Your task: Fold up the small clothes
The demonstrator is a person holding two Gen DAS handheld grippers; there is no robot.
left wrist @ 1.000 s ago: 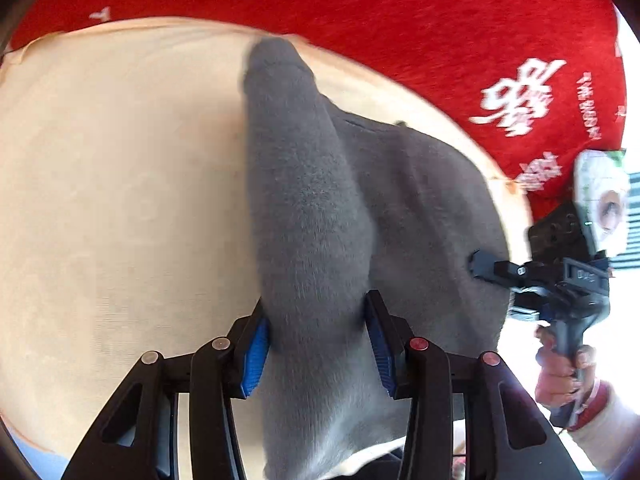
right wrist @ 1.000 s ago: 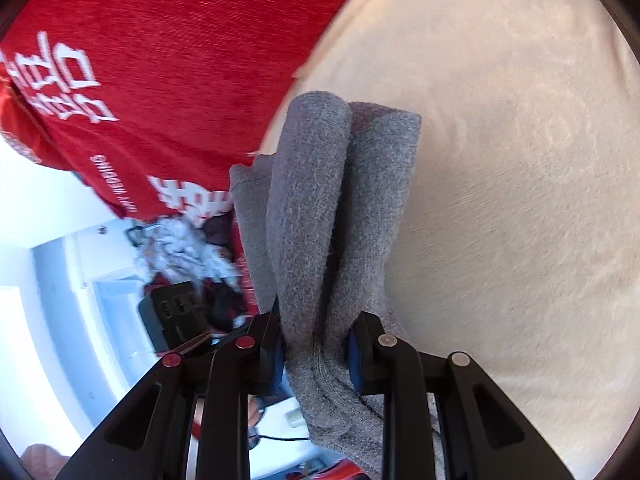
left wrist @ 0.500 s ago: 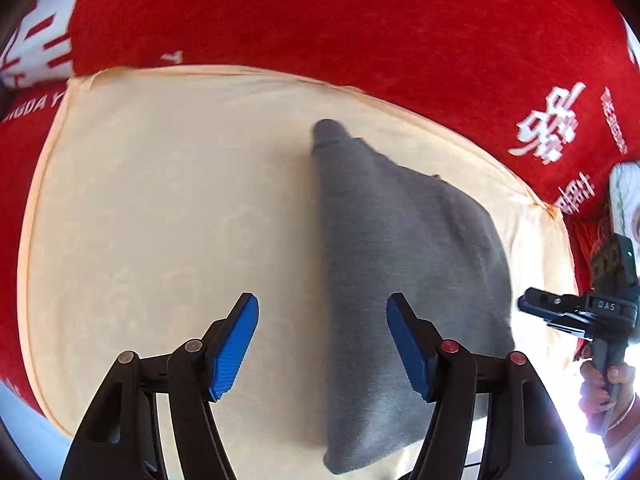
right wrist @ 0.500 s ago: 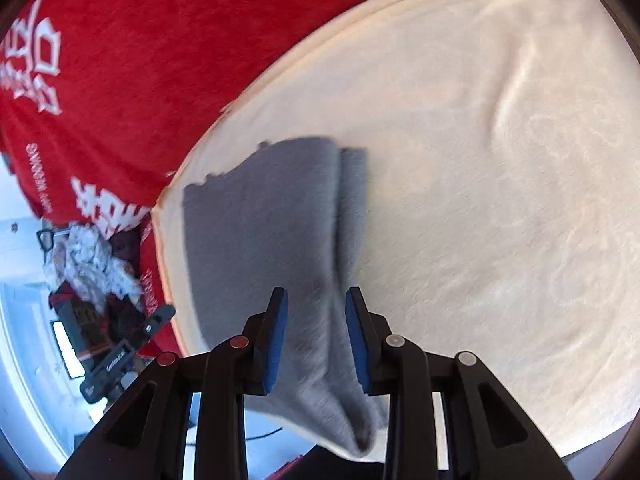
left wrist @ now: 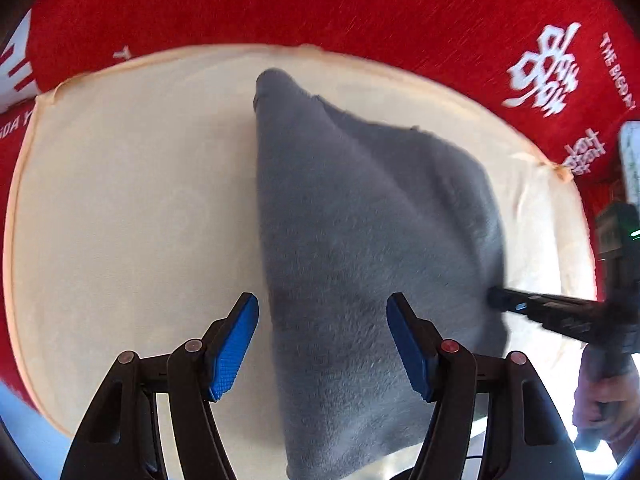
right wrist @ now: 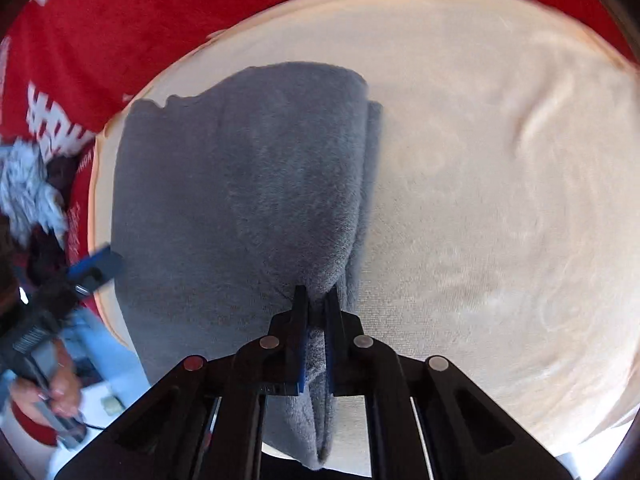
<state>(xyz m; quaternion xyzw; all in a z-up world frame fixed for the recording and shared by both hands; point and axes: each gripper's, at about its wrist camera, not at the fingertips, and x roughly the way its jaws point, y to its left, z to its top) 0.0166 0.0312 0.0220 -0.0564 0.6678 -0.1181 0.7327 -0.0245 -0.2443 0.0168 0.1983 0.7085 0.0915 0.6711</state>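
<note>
A folded grey fleece cloth (left wrist: 360,240) lies on a cream towel (left wrist: 120,200). It also shows in the right wrist view (right wrist: 240,200). My left gripper (left wrist: 322,344) is open, its blue pads on either side of the cloth's near part, holding nothing. My right gripper (right wrist: 316,308) is shut on the cloth's near right edge, with fabric pinched between the pads. The right gripper also shows at the cloth's right edge in the left wrist view (left wrist: 496,296). The left gripper also shows at the left in the right wrist view (right wrist: 96,268).
The cream towel (right wrist: 500,200) rests on a red cloth with white lettering (left wrist: 360,8). A pile of other clothes (right wrist: 24,192) lies off the towel's left side. The towel's near edge is close to both grippers.
My left gripper let go of the cloth and opened wide. My right gripper opened half a second ago and has now shut again on the cloth's edge. The cloth now lies flatter.
</note>
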